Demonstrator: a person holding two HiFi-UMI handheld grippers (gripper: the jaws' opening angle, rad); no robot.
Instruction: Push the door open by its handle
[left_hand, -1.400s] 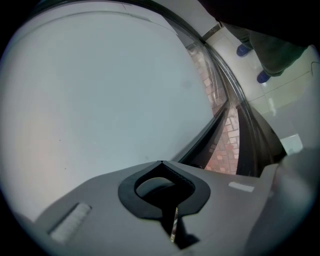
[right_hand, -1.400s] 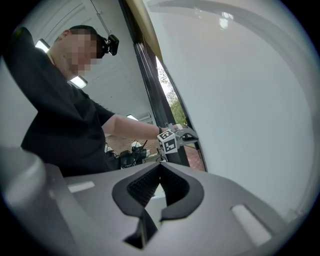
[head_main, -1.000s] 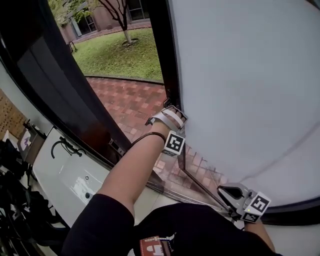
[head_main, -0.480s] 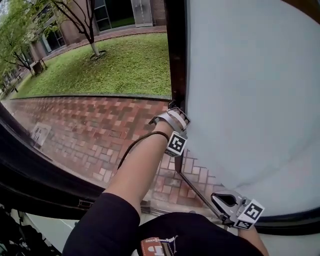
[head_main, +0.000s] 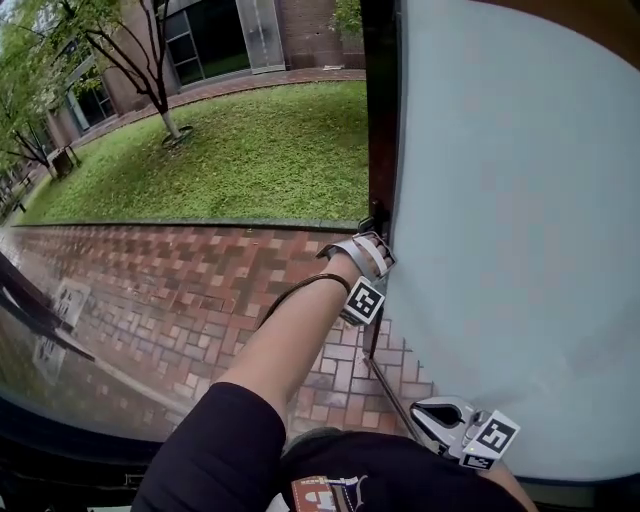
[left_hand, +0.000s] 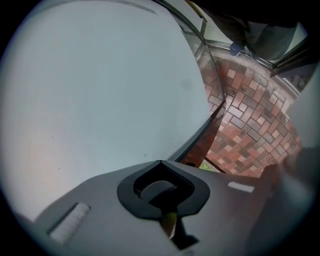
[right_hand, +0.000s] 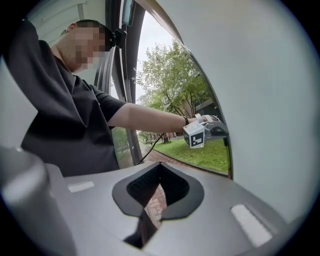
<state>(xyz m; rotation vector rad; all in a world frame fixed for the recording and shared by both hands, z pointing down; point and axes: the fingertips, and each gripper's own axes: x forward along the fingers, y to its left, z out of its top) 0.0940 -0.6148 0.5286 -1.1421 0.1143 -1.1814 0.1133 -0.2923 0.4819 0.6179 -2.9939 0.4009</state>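
Nearest us, the right gripper (head_main: 432, 412) sits low at the near end of the thin dark bar handle (head_main: 395, 395). Its fingers are together with nothing between them, only brick showing through the slit. We cannot tell whether it touches the bar.

Further along, the left gripper (head_main: 372, 250) is at the free edge of the frosted white glass door (head_main: 510, 220), against its dark frame strip (head_main: 379, 120). Its fingers are closed and empty, so any push comes from the gripper body, not from a clamp.

Beyond the door edge the opening is wide. Wet red brick paving (head_main: 180, 290) lies directly outside, then the green lawn (head_main: 250, 150), with nothing barring the way.

We judge the push largely done: the door stands well open. What is left, at most, is the last of the swing and taking both grippers off.
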